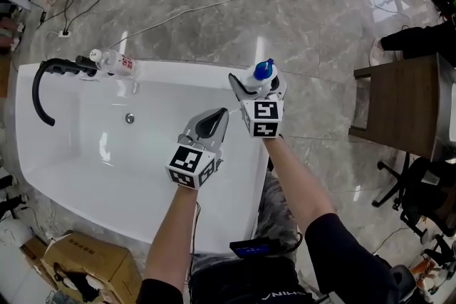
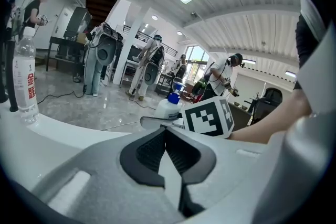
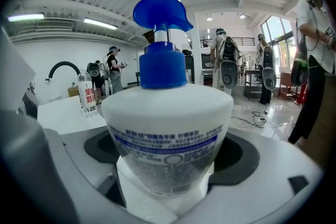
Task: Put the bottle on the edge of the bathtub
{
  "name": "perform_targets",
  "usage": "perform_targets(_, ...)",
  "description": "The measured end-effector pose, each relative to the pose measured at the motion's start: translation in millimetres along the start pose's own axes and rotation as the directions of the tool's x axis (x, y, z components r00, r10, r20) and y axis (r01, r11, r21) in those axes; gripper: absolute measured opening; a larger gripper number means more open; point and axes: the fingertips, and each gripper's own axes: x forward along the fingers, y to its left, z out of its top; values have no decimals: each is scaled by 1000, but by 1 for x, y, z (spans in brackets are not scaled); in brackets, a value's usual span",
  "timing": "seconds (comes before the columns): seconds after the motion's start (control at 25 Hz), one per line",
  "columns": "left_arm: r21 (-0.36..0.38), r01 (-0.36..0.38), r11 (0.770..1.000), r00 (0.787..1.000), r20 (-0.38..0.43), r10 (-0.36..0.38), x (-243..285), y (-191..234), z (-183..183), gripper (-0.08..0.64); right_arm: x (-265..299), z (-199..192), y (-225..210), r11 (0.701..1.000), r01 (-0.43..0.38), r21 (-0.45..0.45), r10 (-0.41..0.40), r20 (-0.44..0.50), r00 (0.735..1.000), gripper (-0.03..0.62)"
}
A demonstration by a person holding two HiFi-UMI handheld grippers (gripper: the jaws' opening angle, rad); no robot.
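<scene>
A white pump bottle [image 1: 262, 75] with a blue top stands upright at the far right corner of the white bathtub's rim [image 1: 235, 174]. My right gripper [image 1: 260, 85] is shut on the bottle [image 3: 168, 128], whose body fills the gap between the jaws. The white rim shows right under its base; I cannot tell whether it touches. My left gripper [image 1: 221, 112] hovers over the tub's inside, just left of the right one, jaws shut on nothing [image 2: 167, 131]. From the left gripper view the bottle [image 2: 169, 108] shows beside the right gripper's marker cube [image 2: 209, 117].
A clear water bottle [image 1: 114, 62] with a red label stands on the far rim next to a black curved faucet [image 1: 50, 78]. The drain [image 1: 130, 118] is in the tub floor. A wooden table [image 1: 406, 107] stands right, a cardboard box [image 1: 85, 263] near left, cables [image 1: 214, 3] beyond.
</scene>
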Motion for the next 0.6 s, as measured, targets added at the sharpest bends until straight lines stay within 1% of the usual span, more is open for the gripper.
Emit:
perform_targets(0.2, 2, -4, 1000, 1000, 4, 4, -3, 5, 4, 9, 0, -3, 3, 1000, -14, -12, 14, -13, 1000, 503)
perform_targets(0.28, 4, -3, 1000, 1000, 7, 3, -3, 3, 6, 9, -1, -2, 0, 1000, -5, -4, 5, -15, 1000, 505)
perform_targets(0.36, 5, 1, 1000, 1000, 8, -1, -4, 1, 8, 9, -2, -2, -3, 1000, 2, 10, -2, -20, 1000, 526)
perform_targets(0.44, 6, 2, 1000, 1000, 8, -2, -5, -2, 9, 9, -5, -4, -1, 1000, -10, 14, 10, -34, 999, 537)
perform_targets(0.6, 7, 10, 1000, 1000, -4, -10, -10, -8, 12, 9, -22, -10, 5, 999, -38, 9, 39, -79, 996, 537)
